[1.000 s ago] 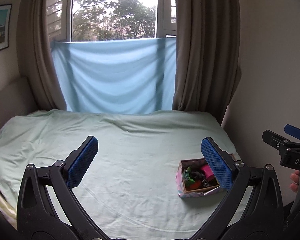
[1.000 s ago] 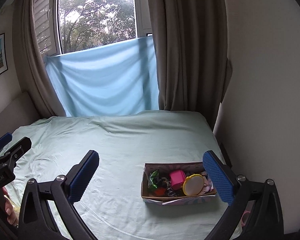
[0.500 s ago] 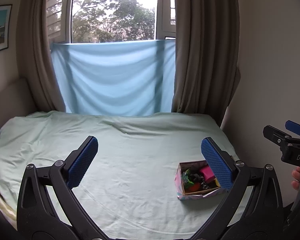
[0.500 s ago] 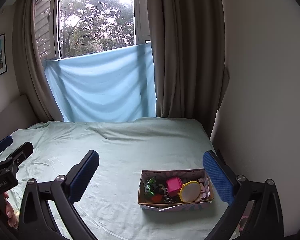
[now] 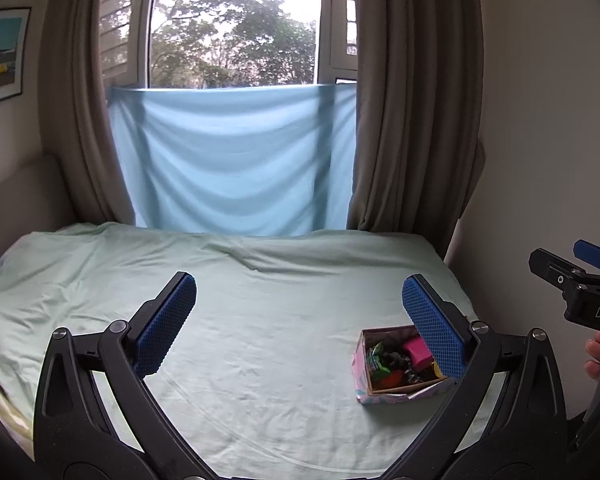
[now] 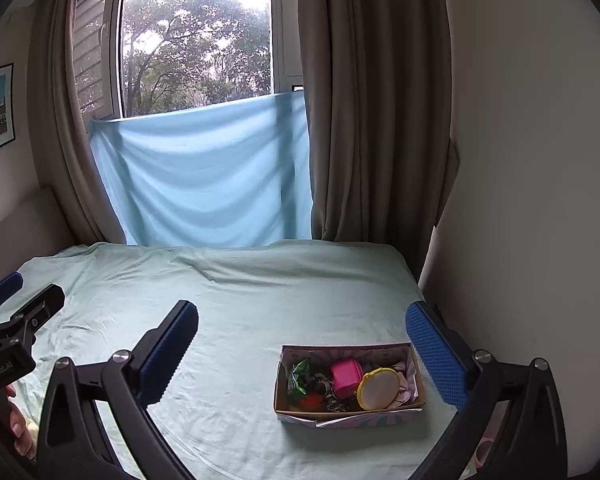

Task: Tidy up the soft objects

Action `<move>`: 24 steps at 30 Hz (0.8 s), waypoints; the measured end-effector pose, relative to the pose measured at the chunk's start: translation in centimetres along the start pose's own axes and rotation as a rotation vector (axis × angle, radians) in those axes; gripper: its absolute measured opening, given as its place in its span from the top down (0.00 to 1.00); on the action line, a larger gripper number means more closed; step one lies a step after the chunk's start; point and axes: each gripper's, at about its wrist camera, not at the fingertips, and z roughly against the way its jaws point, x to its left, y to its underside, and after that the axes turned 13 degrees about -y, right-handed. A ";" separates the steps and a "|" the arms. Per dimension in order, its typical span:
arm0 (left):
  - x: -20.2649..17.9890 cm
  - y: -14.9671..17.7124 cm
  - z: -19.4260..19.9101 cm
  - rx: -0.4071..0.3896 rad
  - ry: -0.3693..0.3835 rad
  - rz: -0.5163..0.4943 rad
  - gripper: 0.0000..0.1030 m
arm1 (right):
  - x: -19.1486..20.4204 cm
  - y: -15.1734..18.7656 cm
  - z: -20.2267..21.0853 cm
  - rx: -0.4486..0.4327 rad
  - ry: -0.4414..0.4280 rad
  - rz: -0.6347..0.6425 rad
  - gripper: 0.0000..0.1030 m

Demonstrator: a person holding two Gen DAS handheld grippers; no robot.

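A small patterned cardboard box (image 6: pixel 350 410) sits on the pale green bed sheet near the bed's right side. It holds soft toys: a pink cube (image 6: pixel 345 374), a yellow-rimmed round pouch (image 6: pixel 380 390), a green piece (image 6: pixel 300 374) and a red piece (image 6: pixel 310 400). The box also shows in the left wrist view (image 5: pixel 396 394), partly behind the right finger. My right gripper (image 6: pixel 300 346) is open and empty, above and short of the box. My left gripper (image 5: pixel 300 324) is open and empty, left of the box.
The bed (image 5: pixel 260 320) fills the foreground. A light blue cloth (image 5: pixel 232 160) hangs over the window between brown curtains (image 6: pixel 372 120). A white wall (image 6: pixel 520 200) runs close along the bed's right edge. A headboard (image 5: pixel 16 192) stands at left.
Both grippers have drawn back and risen a little, so the box sits lower and smaller in both views. Both stay open and empty.
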 end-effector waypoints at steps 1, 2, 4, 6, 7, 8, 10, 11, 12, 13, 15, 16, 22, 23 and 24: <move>0.0 0.0 0.0 -0.001 -0.001 -0.001 0.00 | 0.0 0.0 0.0 -0.001 0.001 0.000 0.00; 0.0 0.0 0.0 -0.003 -0.001 -0.001 0.00 | 0.0 0.0 0.0 -0.003 0.001 0.001 0.00; 0.0 0.1 0.1 -0.005 -0.002 0.000 0.00 | 0.0 -0.1 0.0 -0.006 0.001 0.003 0.00; 0.0 0.1 0.2 -0.009 -0.002 0.000 0.00 | 0.0 -0.1 0.0 -0.009 -0.001 0.003 0.00; 0.1 0.0 0.2 -0.010 -0.002 0.000 0.00 | 0.0 -0.1 0.0 -0.009 -0.001 0.005 0.00; 0.1 0.0 0.2 -0.010 -0.002 0.001 0.00 | 0.0 0.0 0.0 -0.009 -0.002 0.007 0.00; 0.2 0.1 0.2 -0.012 -0.001 0.003 0.00 | 0.0 0.1 -0.2 -0.011 -0.006 0.011 0.00; 0.2 0.1 0.3 -0.012 -0.001 0.004 0.00 | 0.0 0.2 -0.1 -0.013 -0.010 0.012 0.00; 0.3 0.1 0.2 -0.012 -0.002 0.004 0.00 | 0.1 0.3 -0.1 -0.011 -0.013 0.011 0.00; 0.2 0.1 0.3 -0.012 -0.004 0.004 0.00 | 0.1 0.2 -0.2 -0.010 -0.013 0.011 0.00; 0.3 0.2 0.4 -0.014 -0.006 0.004 0.00 | 0.1 0.2 -0.2 -0.010 -0.015 0.012 0.00; 0.3 0.1 0.4 -0.015 -0.005 0.004 0.00 | 0.1 0.2 -0.2 -0.010 -0.015 0.011 0.00; 0.2 0.1 0.4 -0.019 -0.009 0.002 0.00 | 0.2 0.3 -0.2 -0.011 -0.014 0.009 0.00; 0.2 0.1 0.4 -0.020 -0.010 0.002 0.00 | 0.1 0.3 -0.2 -0.011 -0.016 0.008 0.00; 0.2 0.0 0.4 -0.021 -0.013 0.002 0.00 | 0.2 0.3 -0.1 -0.010 -0.016 0.008 0.00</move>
